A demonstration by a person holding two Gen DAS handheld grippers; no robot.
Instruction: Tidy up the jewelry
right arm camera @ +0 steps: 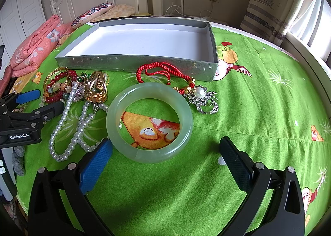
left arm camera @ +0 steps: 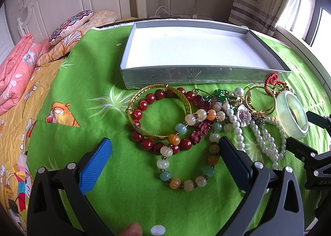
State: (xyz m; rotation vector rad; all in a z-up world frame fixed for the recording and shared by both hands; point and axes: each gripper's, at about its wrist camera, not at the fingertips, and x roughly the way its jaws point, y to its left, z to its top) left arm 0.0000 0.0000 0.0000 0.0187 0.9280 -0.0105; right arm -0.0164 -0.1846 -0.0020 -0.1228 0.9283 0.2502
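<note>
Beads dominate the left wrist view: under the wide-spread, empty left tongs (left arm camera: 165,161) a pastel bead bracelet (left arm camera: 186,165) lies tangled with a red bead bracelet (left arm camera: 159,116) and gold bangle (left arm camera: 144,99) on the green cloth (left arm camera: 86,83), likely limp and light, best pinched across one strand. Right wrist view: the right tongs (right arm camera: 165,153), equally wide and empty, frame the jade bangle (right arm camera: 149,122) lying flat just before the empty grey box (right arm camera: 132,64); it looks stiff, heavy, slick and breakable, so grip across the near rim.
</note>
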